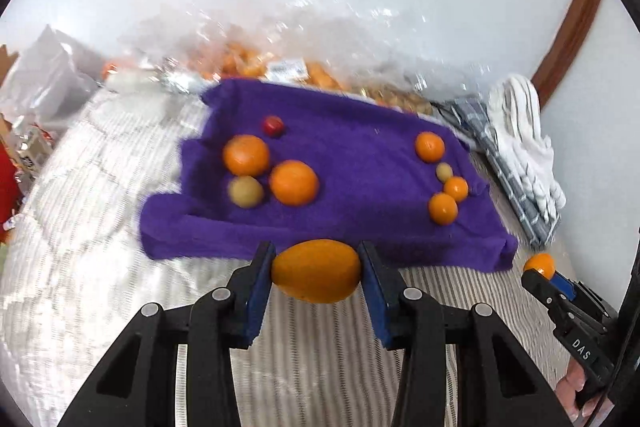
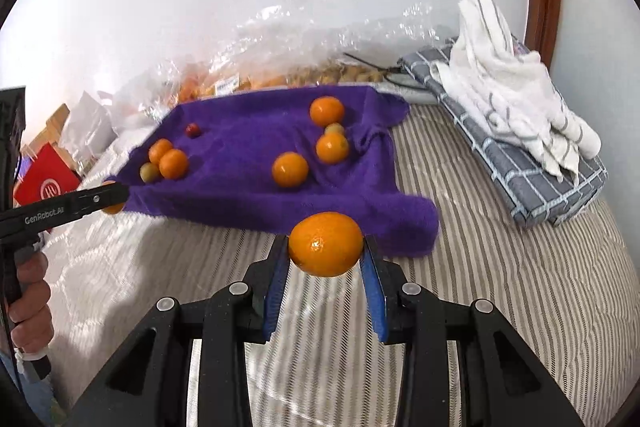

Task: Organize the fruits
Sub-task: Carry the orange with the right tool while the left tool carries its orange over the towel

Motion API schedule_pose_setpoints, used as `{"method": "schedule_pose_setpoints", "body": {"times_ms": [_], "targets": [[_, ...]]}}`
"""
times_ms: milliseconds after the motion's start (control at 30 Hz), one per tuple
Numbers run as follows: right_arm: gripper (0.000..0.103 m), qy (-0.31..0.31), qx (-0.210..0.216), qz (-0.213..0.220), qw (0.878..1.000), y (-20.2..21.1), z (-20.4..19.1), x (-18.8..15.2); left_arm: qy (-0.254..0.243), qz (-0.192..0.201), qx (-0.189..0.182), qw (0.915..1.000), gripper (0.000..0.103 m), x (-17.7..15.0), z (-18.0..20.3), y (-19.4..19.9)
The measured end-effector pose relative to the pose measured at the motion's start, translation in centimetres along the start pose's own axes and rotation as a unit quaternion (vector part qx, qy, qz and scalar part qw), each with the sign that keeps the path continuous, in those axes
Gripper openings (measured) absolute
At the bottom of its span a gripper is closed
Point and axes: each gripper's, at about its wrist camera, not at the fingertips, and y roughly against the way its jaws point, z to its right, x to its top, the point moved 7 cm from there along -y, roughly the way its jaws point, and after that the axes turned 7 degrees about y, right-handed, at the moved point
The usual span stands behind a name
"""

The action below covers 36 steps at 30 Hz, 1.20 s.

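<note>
Left wrist view: left gripper (image 1: pixel 317 273) clamped on an orange (image 1: pixel 317 271), pads on both ends, fruit lifted clear of striped bedding (image 1: pixel 328 359). Right wrist view: right gripper (image 2: pixel 326 253) clamped on a second orange (image 2: pixel 326 244), also off the bedding. Both fruits held just short of the near edge of purple towel (image 1: pixel 360 155), probably for carrying to one of the groups there.

Beyond, on the towel: left cluster with two large oranges (image 1: pixel 294 183), a greenish-brown fruit (image 1: pixel 246 191), a small red fruit (image 1: pixel 273 126); right cluster with three smaller oranges (image 1: pixel 430 147) and another small greenish fruit (image 1: pixel 444 172). Looks like sorting by size or kind into two piles; cannot tell which rule. Middle of towel bare, so open drop zone, nothing blocking the approach. Towel rumpled and raised at the near edge, round fruit likely to roll on release.

Right of towel: folded grey checked cloth (image 2: pixel 520 167) with white striped towel (image 2: pixel 516 87) on top, well apart from fruit. Behind towel: clear plastic bags (image 1: pixel 280 67) holding more orange produce, against white wall. Far left: red box (image 2: pixel 46 183), other packaging, blurred.
</note>
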Motion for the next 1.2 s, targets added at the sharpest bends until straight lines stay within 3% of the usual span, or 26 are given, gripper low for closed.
{"method": "schedule_pose_setpoints", "body": {"times_ms": [400,633,933,1200], "targets": [[0.036,-0.013,0.008,0.04,0.999,1.2,-1.8,7.5,0.03,0.065,0.018,0.9973,0.04,6.5,-3.7,4.8],[0.036,-0.017,0.007,0.052,0.998,-0.5,-1.7,11.1,0.032,0.084,0.031,0.9955,0.04,10.1,-4.4,4.9],[0.036,-0.029,0.009,0.028,0.999,-5.9,-0.3,13.0,0.041,0.069,0.037,0.9961,0.04,13.1,-4.0,0.8],[0.036,-0.028,0.011,-0.023,0.999,-11.9,0.4,11.7,0.047,0.024,0.052,0.9973,0.04,13.1,-3.6,-5.5]]}}
